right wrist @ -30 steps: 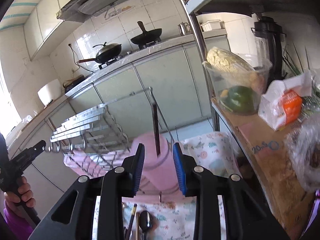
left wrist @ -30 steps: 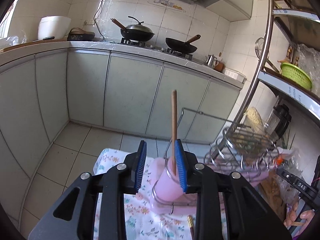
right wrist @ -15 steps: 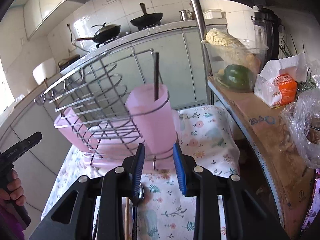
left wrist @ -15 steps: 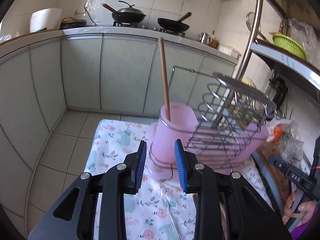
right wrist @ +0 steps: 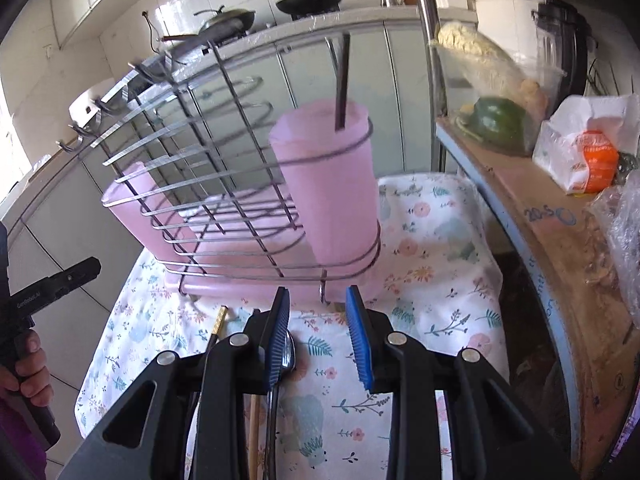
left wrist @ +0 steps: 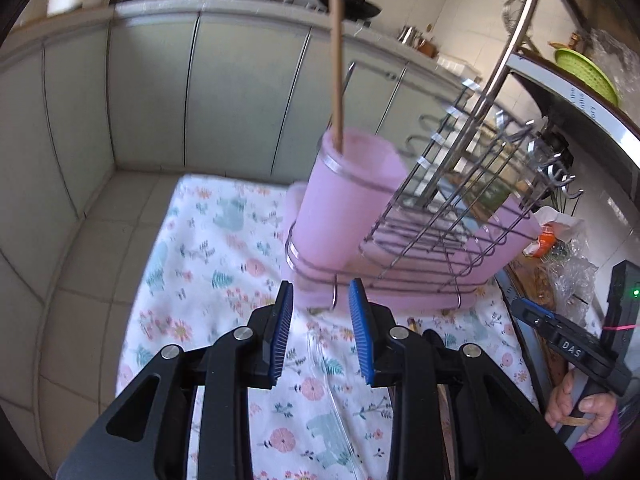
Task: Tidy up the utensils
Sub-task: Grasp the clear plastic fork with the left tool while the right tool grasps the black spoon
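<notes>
**Both grippers empty in front of the dish rack**

My left gripper (left wrist: 321, 330) hangs with its blue-padded jaws spread apart and nothing between them, just short of the chrome wire dish rack (left wrist: 448, 208) that stands on the floral-printed white cloth (left wrist: 208, 248). My right gripper (right wrist: 319, 332) is the same: jaws parted, holding nothing, its tips near the rack's front foot.

At the near end of the rack sits a tall pink plastic utensil cup (right wrist: 332, 184), ringed by a wire hoop. One slim wooden chopstick (left wrist: 337, 68) stands upright in it, leaning on the cup's rim (in the right wrist view it shows only as a dark stick). Behind the cup, the rack's slatted shelf tilts over a pink plastic drip tray (right wrist: 248, 280).

In front of the rack, on the cloth, lie the loose pieces: a metal spoon (right wrist: 286, 356) just beside my right gripper's left pad, a gold-tipped dark chopstick (right wrist: 218, 322) to its left, and a pale wooden stick (right wrist: 253, 432) partly hidden under the gripper.
</notes>
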A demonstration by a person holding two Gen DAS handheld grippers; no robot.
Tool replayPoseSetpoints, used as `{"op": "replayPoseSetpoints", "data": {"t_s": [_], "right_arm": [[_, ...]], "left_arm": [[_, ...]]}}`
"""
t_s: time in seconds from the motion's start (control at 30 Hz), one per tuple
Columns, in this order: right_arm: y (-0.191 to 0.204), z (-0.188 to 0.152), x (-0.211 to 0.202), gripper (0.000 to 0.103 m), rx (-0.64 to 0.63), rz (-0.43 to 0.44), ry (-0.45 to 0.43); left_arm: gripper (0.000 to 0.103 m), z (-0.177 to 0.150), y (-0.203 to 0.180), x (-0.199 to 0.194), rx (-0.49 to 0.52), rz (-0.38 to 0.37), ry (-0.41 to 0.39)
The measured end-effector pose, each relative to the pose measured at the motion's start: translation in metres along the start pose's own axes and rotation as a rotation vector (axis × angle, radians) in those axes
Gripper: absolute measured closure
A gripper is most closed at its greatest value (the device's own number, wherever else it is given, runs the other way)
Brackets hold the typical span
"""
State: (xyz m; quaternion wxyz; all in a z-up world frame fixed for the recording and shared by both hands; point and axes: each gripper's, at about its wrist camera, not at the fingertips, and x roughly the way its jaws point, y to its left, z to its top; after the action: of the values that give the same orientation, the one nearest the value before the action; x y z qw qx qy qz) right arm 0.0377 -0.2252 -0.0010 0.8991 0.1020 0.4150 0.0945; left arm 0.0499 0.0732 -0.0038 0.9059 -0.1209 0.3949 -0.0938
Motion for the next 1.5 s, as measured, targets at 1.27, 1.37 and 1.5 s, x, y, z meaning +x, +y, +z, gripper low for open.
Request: {"op": "replayPoseSetpoints", "data": {"t_s": [1.27, 1.37, 1.5], "right_arm": [[-0.008, -0.023, 0.08, 0.079, 0.127, 0.207, 0.318], [-0.001, -0.023, 0.095, 0.079, 0.11, 0.196, 0.353], [0.002, -0.028, 0.102, 0.097, 0.097, 0.175, 0.363]], "left_arm": [[0.097, -0.053, -0.001, 0.075, -0.019, 0.058, 0.364], [0.097, -0.053, -0.003, 0.073, -0.023, 0.05, 0.357], [0.097, -0.054, -0.003, 0.068, -0.029, 0.041, 0.341]]}}
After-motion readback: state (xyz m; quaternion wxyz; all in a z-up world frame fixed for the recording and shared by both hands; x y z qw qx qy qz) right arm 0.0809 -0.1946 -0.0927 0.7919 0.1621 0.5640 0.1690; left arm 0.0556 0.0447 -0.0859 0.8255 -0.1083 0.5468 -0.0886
